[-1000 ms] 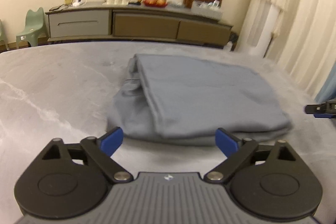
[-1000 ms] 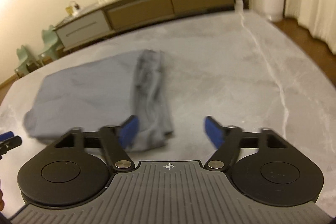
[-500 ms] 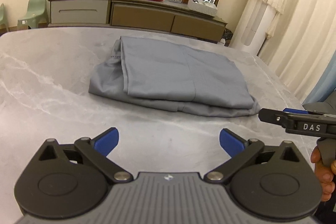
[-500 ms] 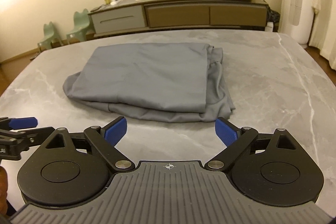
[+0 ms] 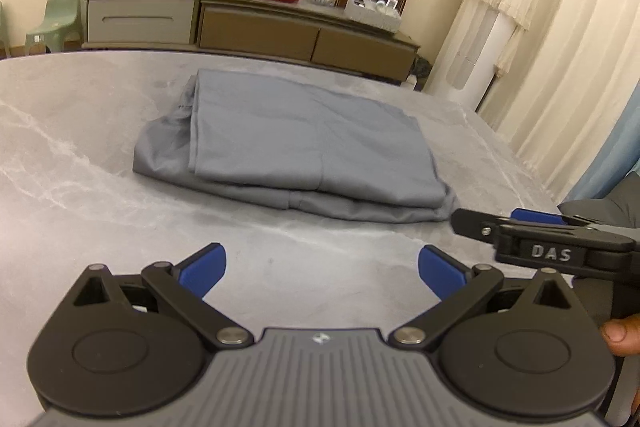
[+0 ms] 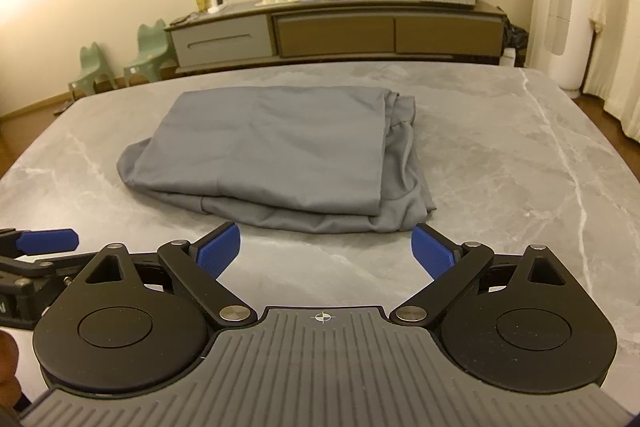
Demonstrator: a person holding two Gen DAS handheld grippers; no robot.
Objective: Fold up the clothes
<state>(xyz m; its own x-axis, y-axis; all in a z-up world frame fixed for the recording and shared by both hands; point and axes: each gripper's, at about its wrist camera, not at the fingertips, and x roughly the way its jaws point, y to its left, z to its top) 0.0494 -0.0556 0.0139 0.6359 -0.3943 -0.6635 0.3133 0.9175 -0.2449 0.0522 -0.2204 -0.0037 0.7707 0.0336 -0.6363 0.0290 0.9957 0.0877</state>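
Two grippers, left gripper (image 5: 322, 269) and right gripper (image 6: 325, 251), jaws wide, nothing between; folded grey fabric garment (image 6: 276, 155) flat on grey marble surface (image 6: 500, 167), just beyond both.

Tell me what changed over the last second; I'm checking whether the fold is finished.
Both tools have backed away from the folded grey garment: a second ago the right tool was at its near corner, now it hangs clear with nothing between its open jaws. The left tool has also pulled back, open and empty. The garment lies folded in the same place on the marble table.
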